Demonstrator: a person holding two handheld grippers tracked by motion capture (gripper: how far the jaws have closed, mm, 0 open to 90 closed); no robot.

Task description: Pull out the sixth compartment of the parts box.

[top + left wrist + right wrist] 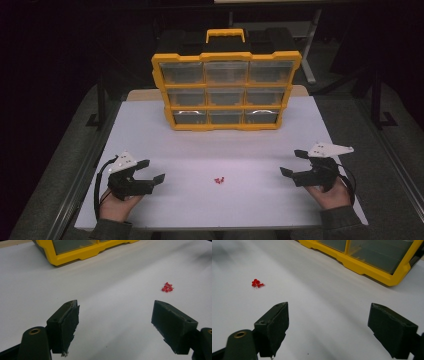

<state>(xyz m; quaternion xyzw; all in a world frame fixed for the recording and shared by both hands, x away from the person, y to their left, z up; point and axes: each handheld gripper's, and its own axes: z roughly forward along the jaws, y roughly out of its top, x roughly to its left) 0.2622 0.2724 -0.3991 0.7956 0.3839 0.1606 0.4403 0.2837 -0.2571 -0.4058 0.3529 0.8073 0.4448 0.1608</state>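
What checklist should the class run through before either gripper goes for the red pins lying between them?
1. Left gripper open, nothing between its jaws: ok.
2. Right gripper open, nothing between its jaws: ok.
3. Red pins lying together in one small cluster on the table, between the two grippers: ok.
4. Bare table between each gripper and the pins: ok.
5. Yellow organizer standing upright at the far end, well behind the pins: ok.
6. A drawer of the organizer open to take the pins: not ok, all look shut.
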